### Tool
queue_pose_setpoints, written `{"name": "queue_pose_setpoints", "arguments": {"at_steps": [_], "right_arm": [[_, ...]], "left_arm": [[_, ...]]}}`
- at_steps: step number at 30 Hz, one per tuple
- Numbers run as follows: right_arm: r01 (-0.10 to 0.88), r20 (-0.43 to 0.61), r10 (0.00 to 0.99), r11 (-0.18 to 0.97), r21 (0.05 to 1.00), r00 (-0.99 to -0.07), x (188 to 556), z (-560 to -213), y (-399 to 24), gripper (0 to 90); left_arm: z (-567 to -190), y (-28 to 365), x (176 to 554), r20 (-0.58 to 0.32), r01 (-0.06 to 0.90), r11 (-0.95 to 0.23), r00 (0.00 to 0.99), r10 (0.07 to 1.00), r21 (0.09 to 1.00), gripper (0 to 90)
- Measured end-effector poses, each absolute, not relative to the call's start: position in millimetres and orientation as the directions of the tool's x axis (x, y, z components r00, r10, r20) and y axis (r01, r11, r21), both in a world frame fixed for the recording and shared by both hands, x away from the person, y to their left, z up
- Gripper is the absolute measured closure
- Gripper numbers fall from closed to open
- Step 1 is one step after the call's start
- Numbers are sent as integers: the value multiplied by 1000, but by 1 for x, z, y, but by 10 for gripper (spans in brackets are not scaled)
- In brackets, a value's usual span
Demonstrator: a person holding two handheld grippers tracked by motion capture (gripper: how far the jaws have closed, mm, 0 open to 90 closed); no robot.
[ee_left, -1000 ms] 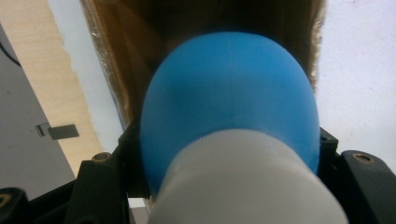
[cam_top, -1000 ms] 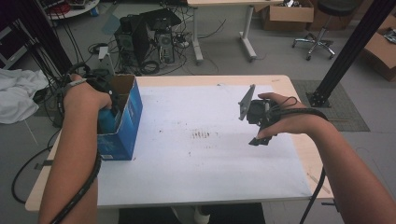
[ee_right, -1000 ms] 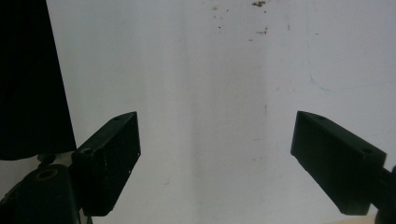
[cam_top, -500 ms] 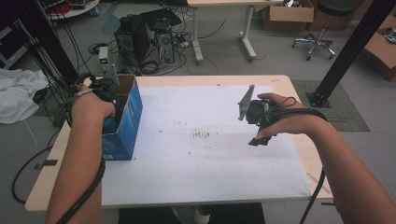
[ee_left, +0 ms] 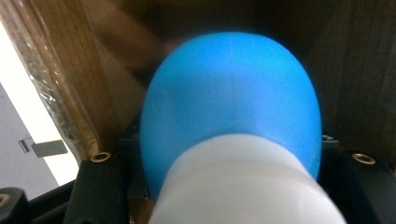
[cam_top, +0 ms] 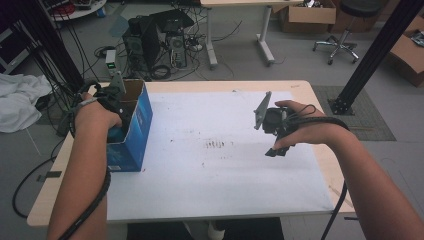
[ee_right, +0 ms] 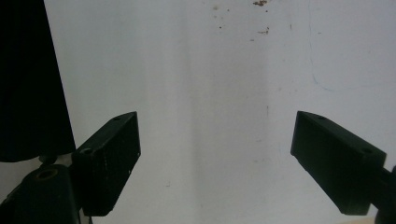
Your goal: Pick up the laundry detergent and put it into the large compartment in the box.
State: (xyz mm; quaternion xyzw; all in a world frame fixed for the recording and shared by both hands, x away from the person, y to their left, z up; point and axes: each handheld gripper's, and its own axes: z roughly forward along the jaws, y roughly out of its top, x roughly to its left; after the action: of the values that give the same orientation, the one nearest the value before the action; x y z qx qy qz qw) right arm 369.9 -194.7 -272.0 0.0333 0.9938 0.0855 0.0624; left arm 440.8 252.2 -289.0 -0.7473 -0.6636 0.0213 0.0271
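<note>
While the left gripper is sunk in the open blue cardboard box at the table's left edge, a blue-and-white rounded object is seen pressed between its jaws, long axis running away from the camera; a firm grip is likely but cannot be confirmed. The right gripper is held well apart over the white sheet, jaws wide and empty. No writing can be read.

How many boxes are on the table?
1: a blue box at the table's left edge, with the left gripper reaching into it. More could be hidden inside.
</note>
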Motion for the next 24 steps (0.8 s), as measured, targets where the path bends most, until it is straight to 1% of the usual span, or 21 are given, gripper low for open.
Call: {"name": "queue_pose_setpoints", "arguments": {"at_steps": [5,15,19,24], "right_arm": [[54,-120,75,984,171,-990,370,-272,-194,158],[56,-123,77,984,166,-989,368,-271,-195,158],[57,-125,78,985,162,-989,367,-271,-194,158],[54,-123,74,986,156,-990,367,-272,-193,158]], "left_arm": [[-289,253,440,3,990,-129,129,992,-60,375],[-288,253,438,2,993,-115,115,993,-38,370],[-287,253,437,-7,992,-124,123,992,-39,326],[-285,251,437,-1,991,-126,126,992,-36,314]]}}
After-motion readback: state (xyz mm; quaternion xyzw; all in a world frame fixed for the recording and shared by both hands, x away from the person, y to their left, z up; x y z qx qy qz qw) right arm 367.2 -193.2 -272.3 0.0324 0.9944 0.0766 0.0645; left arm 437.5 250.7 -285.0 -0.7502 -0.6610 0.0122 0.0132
